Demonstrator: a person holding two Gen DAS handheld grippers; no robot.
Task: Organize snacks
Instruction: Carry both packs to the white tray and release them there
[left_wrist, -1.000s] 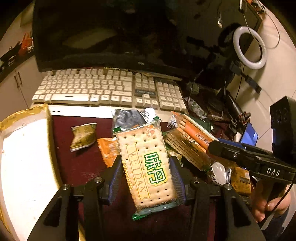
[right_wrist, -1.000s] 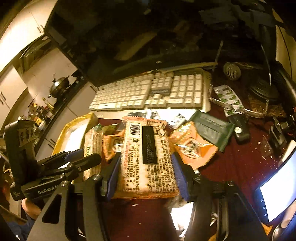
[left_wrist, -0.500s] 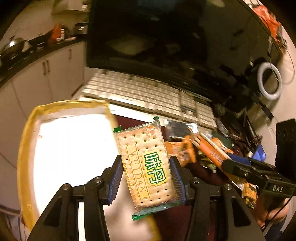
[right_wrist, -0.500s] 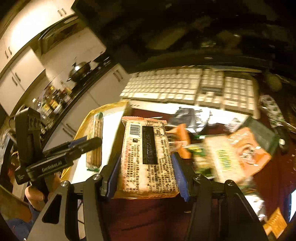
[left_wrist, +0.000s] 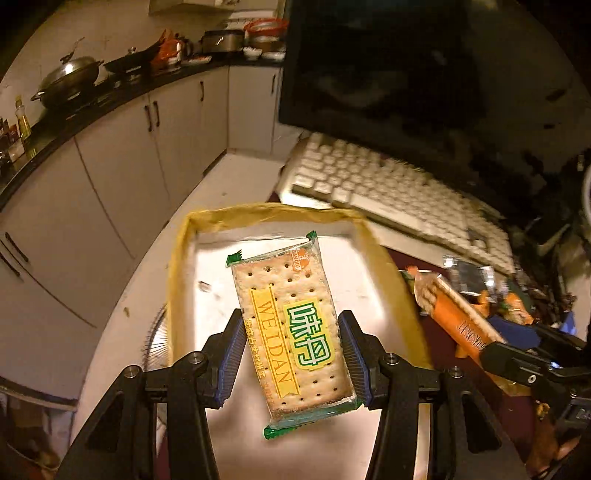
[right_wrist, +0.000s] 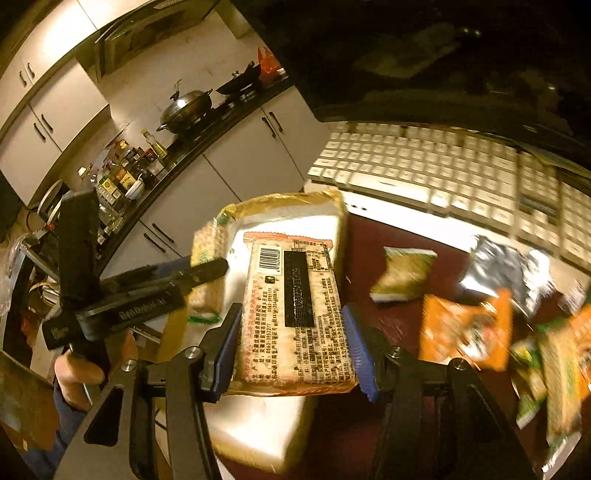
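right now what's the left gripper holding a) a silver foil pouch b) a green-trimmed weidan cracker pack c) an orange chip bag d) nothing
b: the left gripper has its fingers clamped on the WEIDAN cracker pack, held above the yellow-rimmed tray.

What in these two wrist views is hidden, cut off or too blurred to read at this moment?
- Left wrist: the box floor under the cracker pack is hidden by the pack and the left gripper.
- Left wrist: the right gripper is cut off by the right edge; its orange pack shows only edge-on.
- Right wrist: loose snacks on the table are motion-blurred, labels unreadable.
- Right wrist: the printed pack in the right gripper shows only its back.
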